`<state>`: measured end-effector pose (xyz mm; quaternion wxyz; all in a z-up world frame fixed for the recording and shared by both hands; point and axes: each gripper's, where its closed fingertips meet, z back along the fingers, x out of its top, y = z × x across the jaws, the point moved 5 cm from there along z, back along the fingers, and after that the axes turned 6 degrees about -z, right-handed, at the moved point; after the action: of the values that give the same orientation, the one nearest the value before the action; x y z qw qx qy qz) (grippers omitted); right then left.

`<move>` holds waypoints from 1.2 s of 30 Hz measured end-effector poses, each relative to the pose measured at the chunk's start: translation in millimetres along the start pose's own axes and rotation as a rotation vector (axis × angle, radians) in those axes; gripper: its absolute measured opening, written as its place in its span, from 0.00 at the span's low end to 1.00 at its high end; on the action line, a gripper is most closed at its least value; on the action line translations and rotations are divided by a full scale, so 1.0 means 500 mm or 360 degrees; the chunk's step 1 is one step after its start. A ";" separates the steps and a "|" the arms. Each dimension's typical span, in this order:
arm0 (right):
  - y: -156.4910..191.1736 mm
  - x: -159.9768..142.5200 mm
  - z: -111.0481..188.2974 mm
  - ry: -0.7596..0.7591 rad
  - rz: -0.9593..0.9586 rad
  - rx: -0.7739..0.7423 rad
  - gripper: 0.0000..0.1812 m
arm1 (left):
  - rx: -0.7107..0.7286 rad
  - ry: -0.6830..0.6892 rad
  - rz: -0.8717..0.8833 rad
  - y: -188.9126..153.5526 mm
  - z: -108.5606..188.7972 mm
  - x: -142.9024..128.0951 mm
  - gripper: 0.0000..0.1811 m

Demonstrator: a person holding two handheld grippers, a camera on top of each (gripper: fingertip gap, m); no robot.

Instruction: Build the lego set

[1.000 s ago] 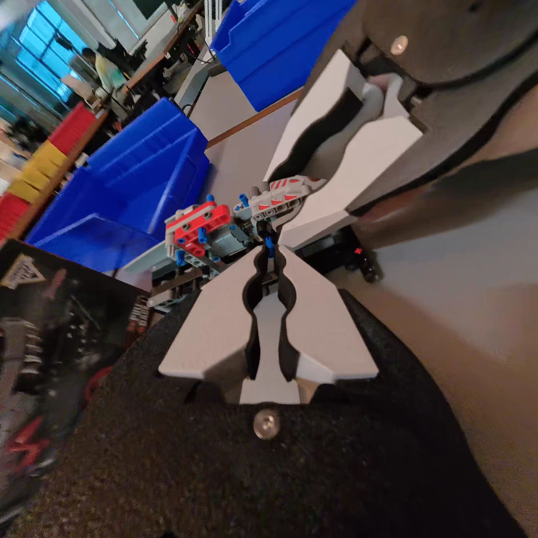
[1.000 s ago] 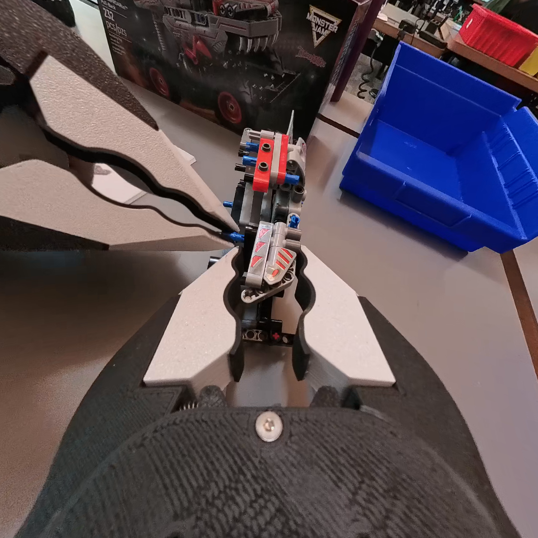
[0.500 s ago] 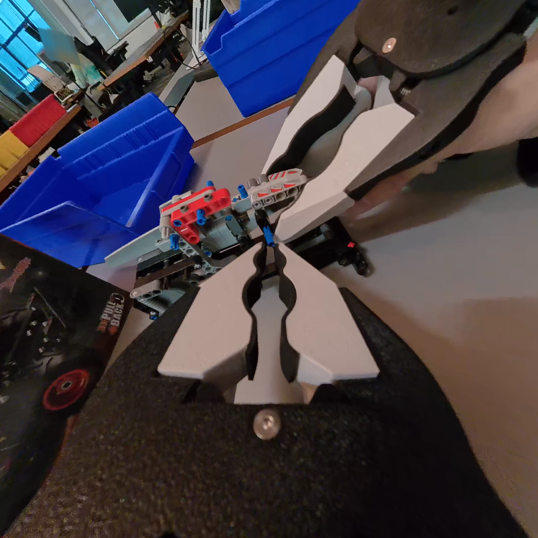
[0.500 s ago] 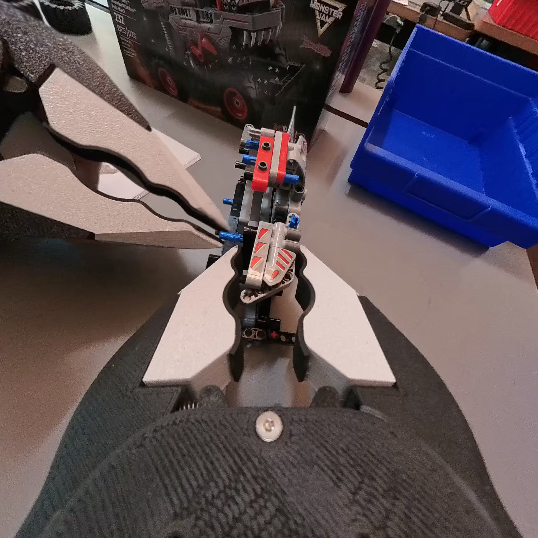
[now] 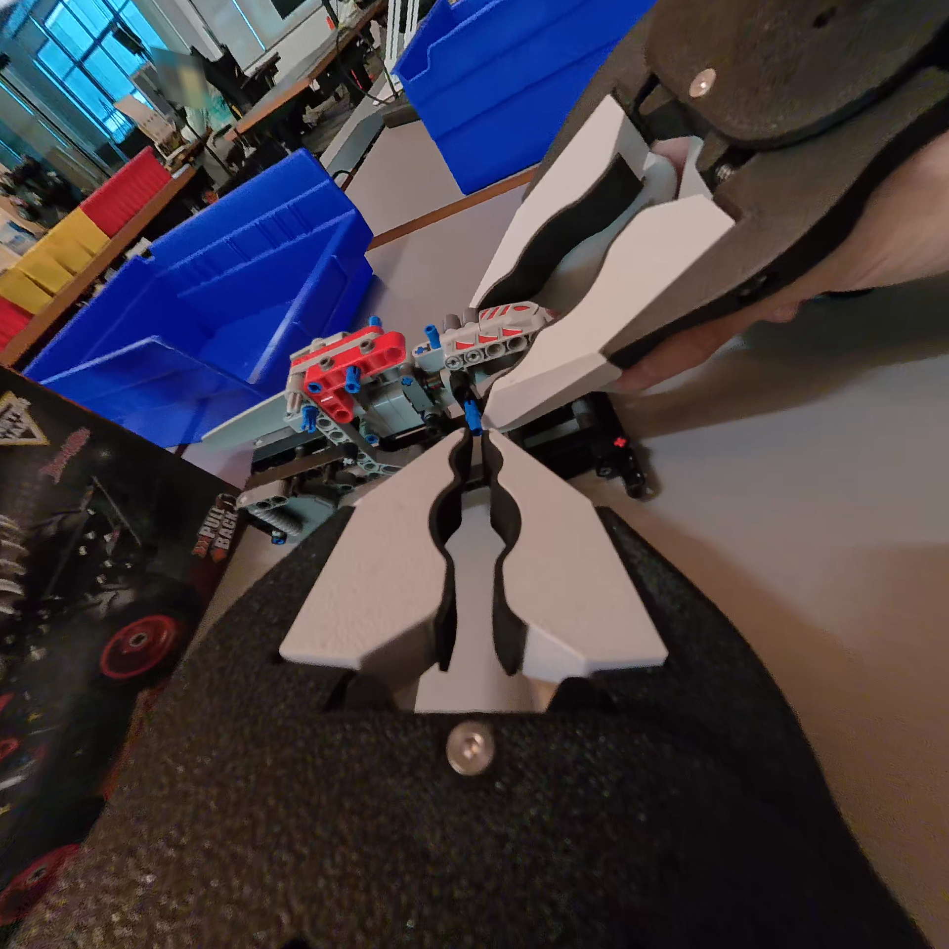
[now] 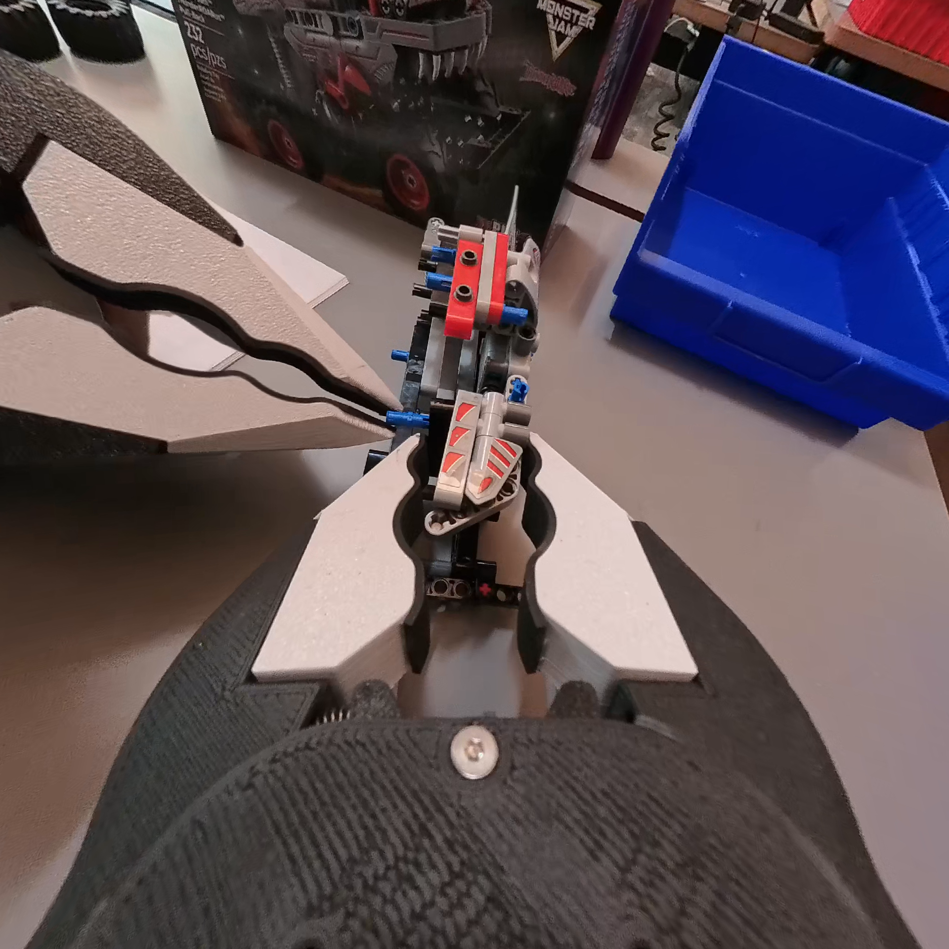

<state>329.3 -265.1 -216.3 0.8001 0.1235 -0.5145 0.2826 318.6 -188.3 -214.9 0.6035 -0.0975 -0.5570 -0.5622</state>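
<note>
The partly built lego model (image 6: 477,318), grey and black with a red beam and blue pins, stands on the grey table (image 6: 719,513). My right gripper (image 6: 475,439) is shut on its near end, around the grey panels with red stripes (image 6: 475,457). My left gripper (image 6: 394,418) comes in from the left and is shut on a blue pin (image 6: 408,417) that sticks out of the model's side. In the left wrist view, the left gripper (image 5: 476,434) pinches that pin (image 5: 471,411). The right gripper (image 5: 482,362) holds the model (image 5: 359,369) from the upper right.
The lego box (image 6: 390,92) stands behind the model, with a white sheet (image 6: 292,277) lying in front of it. A blue bin (image 6: 801,246) stands at the right, with more blue bins (image 5: 205,298) beyond. Black tyres (image 6: 97,25) lie at the far left. Less than 4 cm separates the two grippers' tips.
Both grippers keep their holds. The two grippers and the model have shifted a little together relative to the box and the bins. The pin stays at the model's side.
</note>
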 end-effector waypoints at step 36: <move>-0.005 0.002 -0.004 0.0004 -0.0012 -0.0049 0.18 | -0.0050 0.0070 -0.0039 0.017 -0.012 0.004 0.00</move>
<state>332.5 -265.6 -216.3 0.8036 0.1128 -0.5174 0.2717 328.1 -190.8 -211.3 0.6071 -0.0878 -0.5358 -0.5802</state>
